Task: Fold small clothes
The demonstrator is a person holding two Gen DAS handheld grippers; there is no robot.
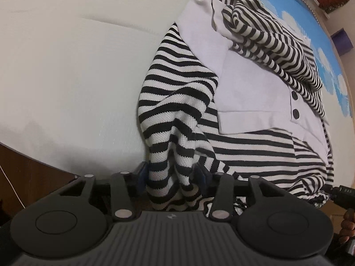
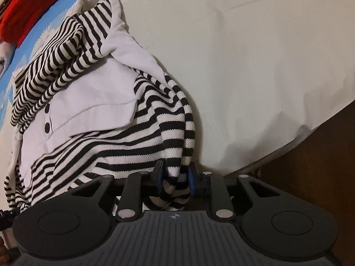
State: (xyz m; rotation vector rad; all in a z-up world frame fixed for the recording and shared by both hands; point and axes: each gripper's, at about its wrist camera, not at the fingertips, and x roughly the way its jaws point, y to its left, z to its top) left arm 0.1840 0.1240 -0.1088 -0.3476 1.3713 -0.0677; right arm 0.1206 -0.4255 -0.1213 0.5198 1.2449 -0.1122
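A black-and-white striped knit top [image 1: 182, 88] with a white collar panel [image 1: 255, 84] and two black buttons [image 1: 294, 95] lies crumpled on a white sheet. One bunched edge of it rises up between the blue pads [image 1: 143, 173] of my left gripper [image 1: 172, 173], which stand apart with the cloth loose between them. In the right wrist view, another striped edge of the same top [image 2: 144, 133] hangs between the pads [image 2: 191, 178] of my right gripper [image 2: 175, 176]. These jaws are narrower, with blue pad face showing beside the cloth.
The white sheet [image 1: 66, 66] [image 2: 266, 55] spreads wide beside the top. A blue cloud-print cover [image 1: 310, 22] lies behind it, with a red item [image 2: 20, 11] at the far left. Brown wood [image 2: 310, 155] borders the near edge. A hand [image 1: 348, 226] shows low right.
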